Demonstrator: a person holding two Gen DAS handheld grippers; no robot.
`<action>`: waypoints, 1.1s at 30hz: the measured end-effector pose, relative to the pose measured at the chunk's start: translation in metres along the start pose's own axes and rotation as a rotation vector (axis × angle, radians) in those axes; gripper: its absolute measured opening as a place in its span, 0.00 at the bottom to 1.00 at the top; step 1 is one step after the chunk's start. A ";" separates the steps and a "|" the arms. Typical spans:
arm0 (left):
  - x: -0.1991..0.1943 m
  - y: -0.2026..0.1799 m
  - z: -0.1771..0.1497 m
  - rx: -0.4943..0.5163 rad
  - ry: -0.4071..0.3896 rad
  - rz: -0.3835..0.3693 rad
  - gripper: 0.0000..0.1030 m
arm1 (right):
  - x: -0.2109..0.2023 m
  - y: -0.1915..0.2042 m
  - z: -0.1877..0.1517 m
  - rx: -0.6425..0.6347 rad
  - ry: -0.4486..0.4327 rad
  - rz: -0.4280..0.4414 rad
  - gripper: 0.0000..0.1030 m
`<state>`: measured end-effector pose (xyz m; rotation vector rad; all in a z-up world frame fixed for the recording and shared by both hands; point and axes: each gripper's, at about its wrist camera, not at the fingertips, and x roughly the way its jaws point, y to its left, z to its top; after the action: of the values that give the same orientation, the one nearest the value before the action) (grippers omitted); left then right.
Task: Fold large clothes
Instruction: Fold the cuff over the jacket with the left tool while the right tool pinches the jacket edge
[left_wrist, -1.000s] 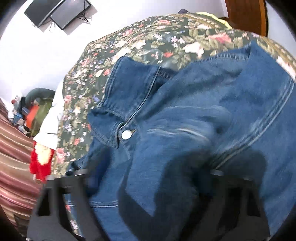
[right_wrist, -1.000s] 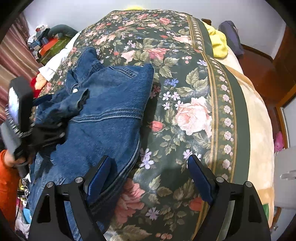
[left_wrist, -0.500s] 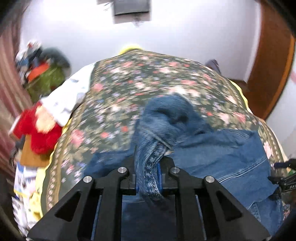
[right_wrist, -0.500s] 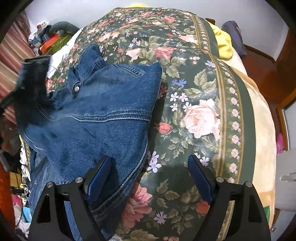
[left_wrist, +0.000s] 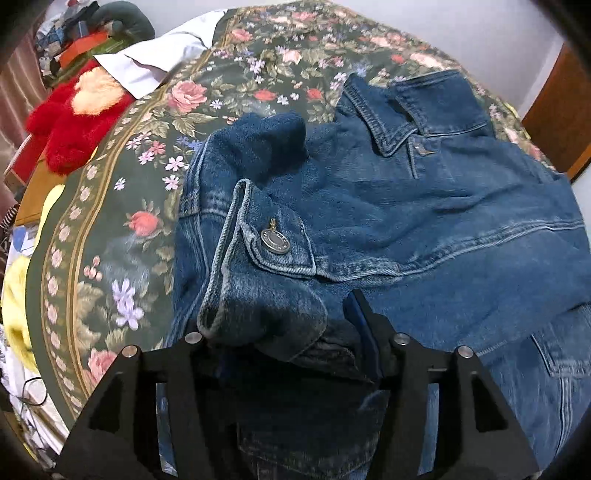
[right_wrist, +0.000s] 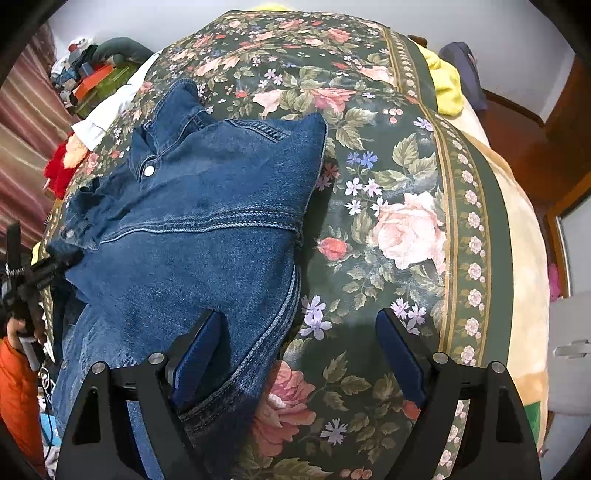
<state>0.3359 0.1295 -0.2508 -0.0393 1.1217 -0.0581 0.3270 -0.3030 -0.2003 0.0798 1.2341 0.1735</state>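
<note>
A blue denim jacket (right_wrist: 207, 236) lies on the flowered bedspread (right_wrist: 399, 206), collar toward the far side. In the left wrist view the jacket (left_wrist: 424, 221) fills the right half, and its sleeve cuff (left_wrist: 258, 280) with a metal button (left_wrist: 274, 240) lies bunched between the fingers of my left gripper (left_wrist: 288, 332). The jaws stand wide apart, with the cuff resting loose between them. My right gripper (right_wrist: 299, 347) is open over the jacket's lower right edge, its left finger (right_wrist: 199, 347) above the denim. The left gripper (right_wrist: 37, 269) also shows at the far left of the right wrist view.
A red plush toy (left_wrist: 70, 114) and a white cloth (left_wrist: 155, 62) lie at the bed's left edge. A yellow cloth (right_wrist: 447, 85) and a dark cloth (right_wrist: 461, 70) lie at the far right. Wooden furniture (right_wrist: 535, 147) stands to the right.
My left gripper held the sleeve up shut half a second ago; now it has come down over the jacket, and its jaws have opened with the cuff lying between them. The right gripper barely moved.
</note>
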 end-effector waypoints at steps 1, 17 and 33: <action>-0.004 0.000 -0.003 0.002 0.004 -0.008 0.56 | 0.000 0.000 0.000 0.000 0.000 -0.003 0.82; -0.044 0.077 0.047 -0.114 -0.028 -0.014 0.77 | -0.002 -0.008 0.030 0.067 -0.020 0.049 0.82; 0.049 0.044 0.107 0.014 0.045 0.009 0.42 | 0.058 -0.016 0.097 0.150 -0.004 0.169 0.54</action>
<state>0.4546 0.1704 -0.2513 -0.0205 1.1662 -0.0589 0.4381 -0.3058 -0.2248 0.3151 1.2348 0.2275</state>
